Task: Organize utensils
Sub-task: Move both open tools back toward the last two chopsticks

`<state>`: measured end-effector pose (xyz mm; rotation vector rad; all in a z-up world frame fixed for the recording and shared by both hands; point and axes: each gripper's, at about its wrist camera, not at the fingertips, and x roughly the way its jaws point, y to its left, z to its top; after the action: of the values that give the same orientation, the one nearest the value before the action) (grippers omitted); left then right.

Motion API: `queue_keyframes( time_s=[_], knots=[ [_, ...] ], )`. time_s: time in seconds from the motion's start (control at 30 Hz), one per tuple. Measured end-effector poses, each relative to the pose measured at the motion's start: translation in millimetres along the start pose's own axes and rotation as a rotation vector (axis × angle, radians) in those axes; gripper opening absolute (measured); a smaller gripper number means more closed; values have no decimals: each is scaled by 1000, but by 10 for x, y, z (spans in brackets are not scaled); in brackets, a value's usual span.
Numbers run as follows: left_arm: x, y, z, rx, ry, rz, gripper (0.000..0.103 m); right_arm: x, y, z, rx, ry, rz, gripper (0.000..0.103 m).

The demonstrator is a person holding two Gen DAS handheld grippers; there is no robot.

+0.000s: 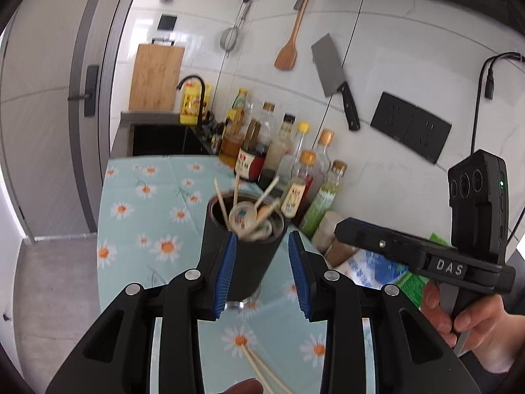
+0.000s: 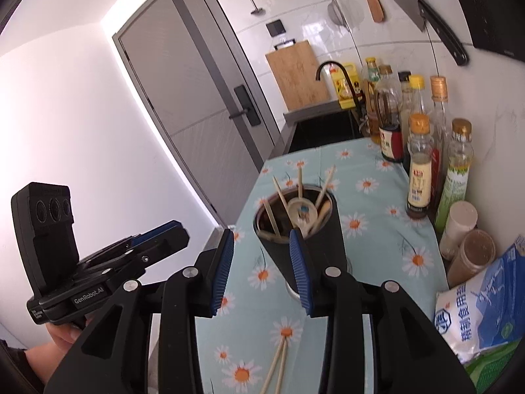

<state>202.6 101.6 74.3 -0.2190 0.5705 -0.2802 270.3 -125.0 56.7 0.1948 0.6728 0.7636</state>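
A dark utensil cup [image 1: 244, 249] stands on the daisy tablecloth [image 1: 144, 197], holding several chopsticks and a white spoon [image 1: 242, 218]. My left gripper [image 1: 262, 274] is open and empty, its blue pads on either side of the cup, above and in front of it. Two loose wooden chopsticks [image 1: 262, 372] lie on the cloth below it. In the right wrist view the cup [image 2: 302, 239] sits just ahead, and my right gripper [image 2: 262, 274] is open and empty, left of and before it. The loose chopsticks [image 2: 279, 364] lie between its fingers.
Sauce and oil bottles [image 2: 420, 164] line the wall on the right, with jars [image 2: 472, 256] and a salt bag [image 2: 485, 302] nearer. A cleaver [image 1: 331, 75], a wooden spatula [image 1: 288, 49] and a strainer hang on the wall. A sink [image 2: 325, 128] and cutting board [image 2: 295, 75] lie beyond.
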Motion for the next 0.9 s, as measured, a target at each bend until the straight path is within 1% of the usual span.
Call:
queue_keyframes(
  time_s=[0.1, 0.17, 0.33, 0.5, 0.6, 0.63, 0.73, 0.8, 0.9],
  knots=[
    [-18, 18, -201, -11, 51, 15, 32, 29, -76, -155, 17, 61, -3, 37],
    [-30, 28, -336, -9, 77, 30, 32, 21, -112, -239, 9, 78, -12, 37],
    [-49, 90, -584, -40, 116, 39, 32, 41, -208, -405, 27, 101, -26, 37],
    [-43, 178, -842, -89, 167, 42, 32, 136, -144, -623, 22, 172, -13, 37],
    [-20, 217, -1031, -112, 215, 49, 32, 260, -132, -766, 35, 249, -10, 37],
    [-13, 225, -1080, -117, 230, 49, 32, 313, -127, -818, 37, 287, -16, 37],
    [23, 235, -1276, -132, 281, 52, 32, 525, -133, -967, 66, 444, -26, 37],
    [49, 238, -1371, -144, 307, 51, 32, 648, -129, -1055, 75, 524, -46, 37],
    [61, 233, -1498, -159, 327, 51, 32, 769, -105, -1162, 73, 597, -73, 37]
  ],
)
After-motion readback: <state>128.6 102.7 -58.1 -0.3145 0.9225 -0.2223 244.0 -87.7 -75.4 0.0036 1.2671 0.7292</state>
